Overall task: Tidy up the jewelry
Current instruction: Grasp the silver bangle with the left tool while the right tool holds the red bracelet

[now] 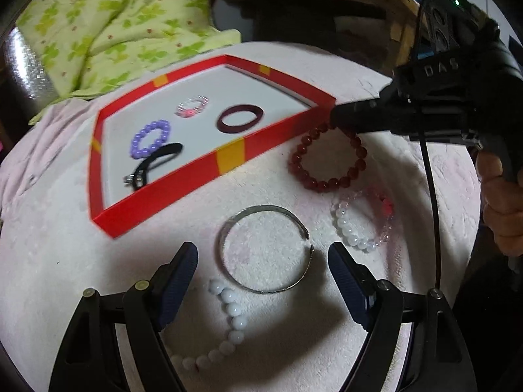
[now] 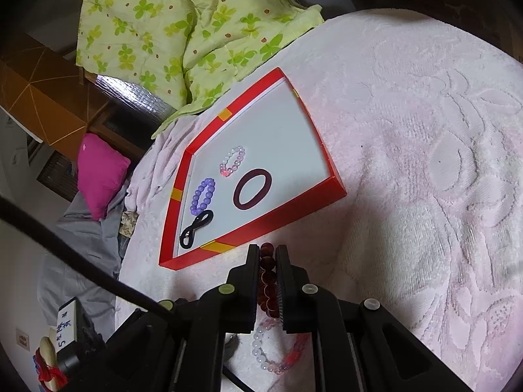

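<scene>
Red tray (image 1: 183, 181) on a pink towel-covered bed (image 1: 49, 261), taken as the landmark. Inside the tray, left to right: a black hair tie (image 1: 153, 163), a purple bead bracelet (image 1: 150, 138), a clear-and-pink bead bracelet (image 1: 192, 106) and a dark maroon bangle (image 1: 240, 118). Outside the tray, just in front of its near wall: a white bead strand (image 1: 225, 313) nearest the left gripper (image 1: 263, 261), whose fingers stand spread wide with nothing between them, framing a silver bangle (image 1: 266, 250) that lies open-ended on the towel. Further right, a dark red bead bracelet (image 1: 327, 156) lies close beside the tray's near-right corner, and a white-and-pink bead bracelet (image 1: 362, 222) sits just in front of it. The right gripper (image 2: 268, 281) has its fingers pressed close around the far arc of the dark red bead bracelet, pinching a few beads while the rest of the loop rests on the towel.

Risks, as judged: round glossy beads held at one arc may roll out of the pinch during a lift; the hanging loop may catch the tray's near wall on the way in and be pulled free; a drop near the wall may land on the maroon bangle or outside the tray; the plush towel may snag the silver bangle's open ends if the left fingers close low
</scene>
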Motion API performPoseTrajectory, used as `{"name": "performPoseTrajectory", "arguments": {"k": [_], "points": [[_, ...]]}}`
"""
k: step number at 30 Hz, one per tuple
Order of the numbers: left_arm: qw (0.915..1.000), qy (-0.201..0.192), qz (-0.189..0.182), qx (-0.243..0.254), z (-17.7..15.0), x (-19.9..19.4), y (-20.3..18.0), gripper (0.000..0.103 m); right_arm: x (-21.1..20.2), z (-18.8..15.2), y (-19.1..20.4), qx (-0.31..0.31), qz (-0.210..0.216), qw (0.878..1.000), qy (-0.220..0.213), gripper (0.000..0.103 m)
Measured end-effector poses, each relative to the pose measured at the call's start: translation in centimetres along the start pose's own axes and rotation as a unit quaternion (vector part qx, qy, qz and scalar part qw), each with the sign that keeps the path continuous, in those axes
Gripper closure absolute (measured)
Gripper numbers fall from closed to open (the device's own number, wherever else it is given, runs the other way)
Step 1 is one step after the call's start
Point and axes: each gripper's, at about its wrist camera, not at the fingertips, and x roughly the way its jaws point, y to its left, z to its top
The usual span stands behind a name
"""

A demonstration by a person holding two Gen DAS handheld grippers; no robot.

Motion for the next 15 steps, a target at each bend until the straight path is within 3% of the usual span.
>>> {"name": "performPoseTrajectory", "arguments": {"k": [8, 9, 11, 15], "points": [[0.9998, 0.01, -0.016, 0.005, -0.11, 0.94, 0.84, 0.022, 0.45, 0.49, -0.18, 0.008, -0.001, 1.0, 0.002, 0.092], [0.9998, 0.008, -0.018, 0.004, -0.18, 0.9, 0.88, 0.023, 0.42, 0.43, -0.15, 0.008, -0.001, 1.0, 0.001, 0.092], [0.9997, 0.002, -0.023, 0.009, -0.16, 0.73, 0.79, 0.038, 0.45, 0.5, -0.06, 0.008, 0.0, 1.0, -0.001, 0.092], [0.9996, -0.004, -0.023, 0.015, -0.24, 0.57, 0.58, 0.04, 0.27, 0.28, 0.13, 0.007, 0.004, 1.0, -0.007, 0.092]]}}
